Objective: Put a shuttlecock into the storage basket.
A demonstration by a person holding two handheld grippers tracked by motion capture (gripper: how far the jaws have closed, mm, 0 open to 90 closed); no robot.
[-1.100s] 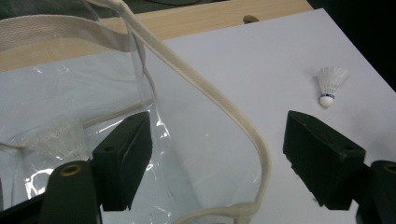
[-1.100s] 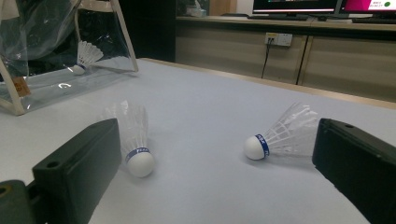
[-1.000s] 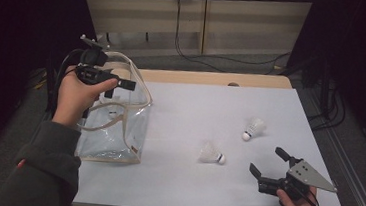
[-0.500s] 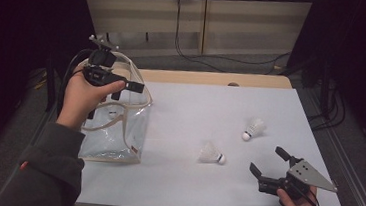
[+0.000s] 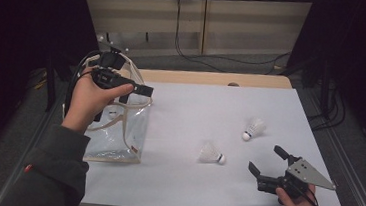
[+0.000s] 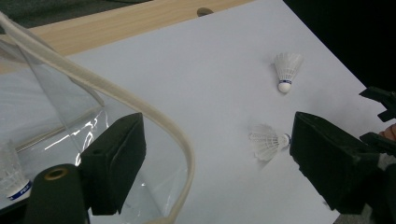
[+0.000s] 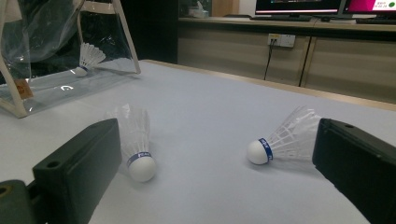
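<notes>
A clear plastic bag (image 5: 118, 127) with cream trim stands at the table's left, and one white shuttlecock (image 7: 88, 57) lies inside it. My left gripper (image 5: 139, 90) hovers over the bag's mouth. Its jaws have just been opening and nothing is pinched between them; the bag's cream rim (image 6: 116, 93) runs below them. Two more shuttlecocks lie on the white table, one in the middle (image 5: 212, 154) and one farther right (image 5: 253, 128). Near the front right my right gripper (image 5: 266, 159) rests low and open, facing both of them (image 7: 133, 140) (image 7: 285, 137).
The white table top (image 5: 195, 114) has a wooden strip (image 5: 198, 78) along its far edge. Beyond it stand cabinets with hanging cables (image 5: 177, 27). The floor drops away dark on both sides of the table.
My left hand has carried its gripper a little to the right over the bag, and its jaws stand slightly wider. My right gripper and the shuttlecocks have stayed where they were.
</notes>
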